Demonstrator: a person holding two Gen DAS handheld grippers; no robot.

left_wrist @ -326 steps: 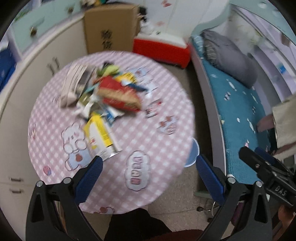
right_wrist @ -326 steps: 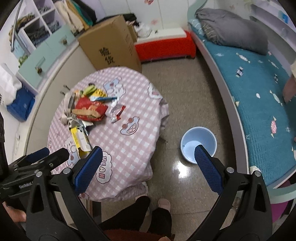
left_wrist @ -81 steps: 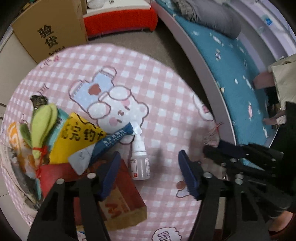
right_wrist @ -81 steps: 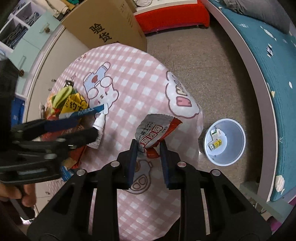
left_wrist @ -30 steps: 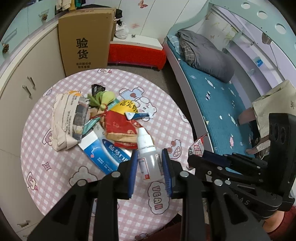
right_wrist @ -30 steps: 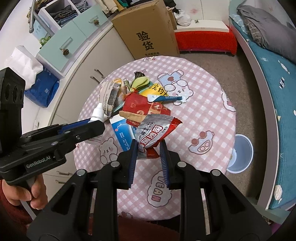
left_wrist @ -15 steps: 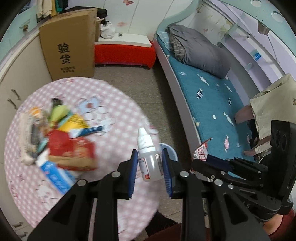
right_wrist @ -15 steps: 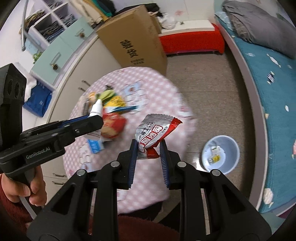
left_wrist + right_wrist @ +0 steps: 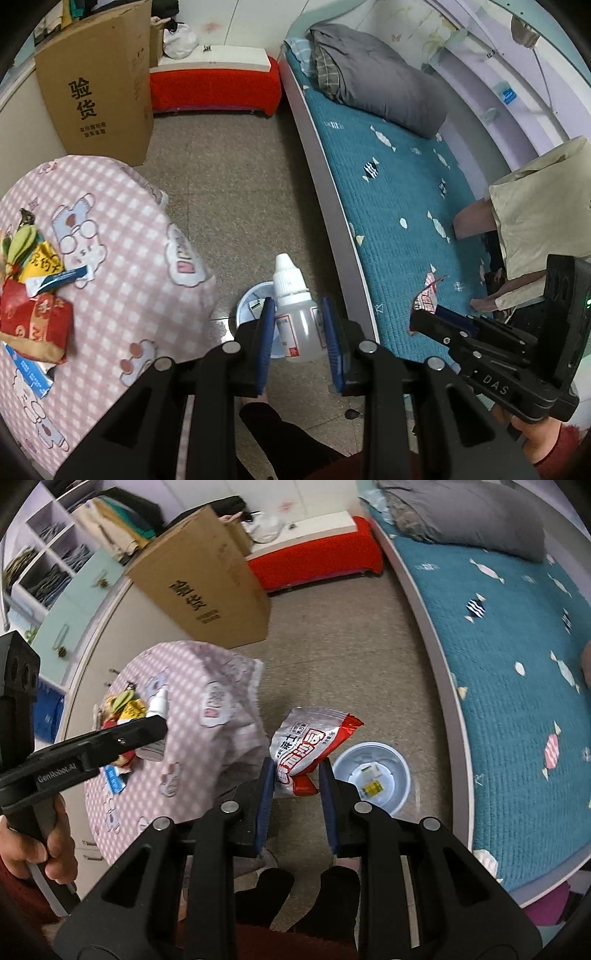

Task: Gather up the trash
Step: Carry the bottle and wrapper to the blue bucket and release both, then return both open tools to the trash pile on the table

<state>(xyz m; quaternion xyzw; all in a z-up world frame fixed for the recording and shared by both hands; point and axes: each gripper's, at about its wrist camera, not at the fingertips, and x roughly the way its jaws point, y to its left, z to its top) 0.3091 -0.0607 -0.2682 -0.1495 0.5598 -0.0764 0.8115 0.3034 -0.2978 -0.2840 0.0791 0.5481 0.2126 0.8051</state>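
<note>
Past the table's [image 9: 147, 258] right edge, above the floor, your left gripper [image 9: 298, 328] is clamped on the small plastic dropper bottle's [image 9: 295, 317] body, while your right gripper [image 9: 295, 786] pinches the crinkly snack wrapper [image 9: 306, 753] by its lower end. The bottle looks light, stiff and slick, so grip its waist; the wrapper is limp. Both hang near the blue bin [image 9: 399, 775] on the floor.

One bottle [image 9: 295, 317], one wrapper [image 9: 308, 747] (one bin [image 9: 400, 775])

Both wrist views high, facing down; shared: bin [image 9: 246, 300] [image 9: 373, 771], table [image 9: 129, 266] [image 9: 192, 716].
</note>
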